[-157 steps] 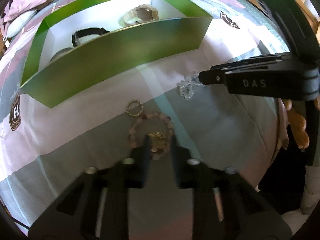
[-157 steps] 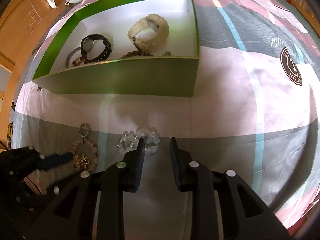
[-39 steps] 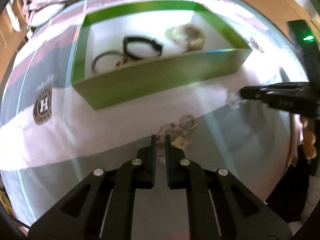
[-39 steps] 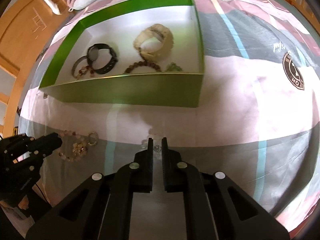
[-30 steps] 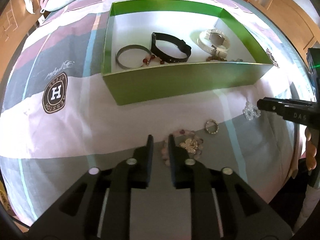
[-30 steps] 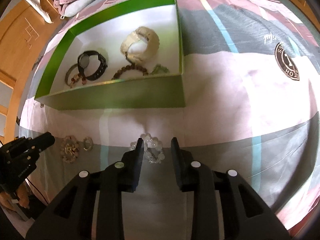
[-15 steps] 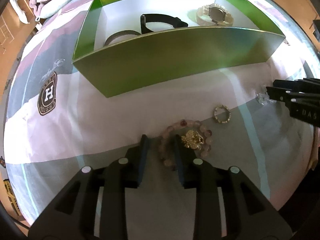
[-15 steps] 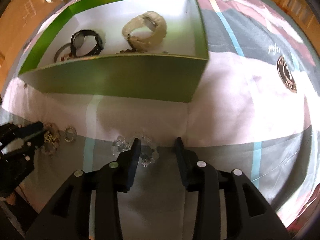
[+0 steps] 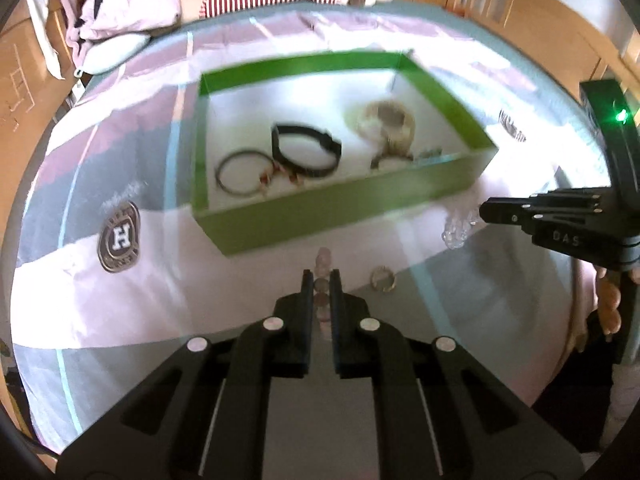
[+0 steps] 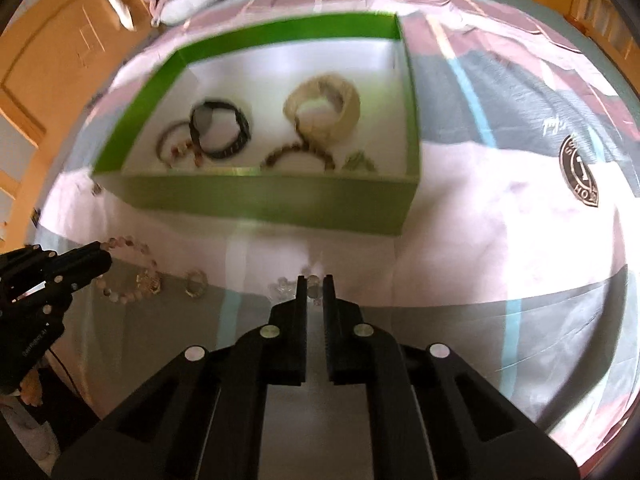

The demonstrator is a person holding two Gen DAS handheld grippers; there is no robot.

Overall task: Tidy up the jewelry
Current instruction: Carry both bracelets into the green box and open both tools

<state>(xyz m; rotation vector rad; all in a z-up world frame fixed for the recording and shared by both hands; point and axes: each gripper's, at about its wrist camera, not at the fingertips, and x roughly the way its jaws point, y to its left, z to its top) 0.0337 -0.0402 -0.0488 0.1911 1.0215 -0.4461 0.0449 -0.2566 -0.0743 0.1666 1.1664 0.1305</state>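
Both grippers pinched nearly closed: left gripper (image 9: 321, 276) on pink bead bracelet (image 9: 322, 264), right gripper (image 10: 315, 280) on clear crystal bracelet (image 10: 310, 285). Green box (image 10: 280, 200) lies straight ahead, far side, roughly equidistant from each; small ring (image 9: 383, 279) on bedsheet, near right.

Box (image 10: 256, 200) sits mid-bedspread (image 10: 500, 232), holding bangle (image 9: 236, 170) at its left, watch (image 9: 306, 152) at centre, second watch (image 9: 388, 122) at right. Ring (image 9: 383, 279) lies before the box; pillow (image 9: 116, 54) at the bedspread's far-left corner.
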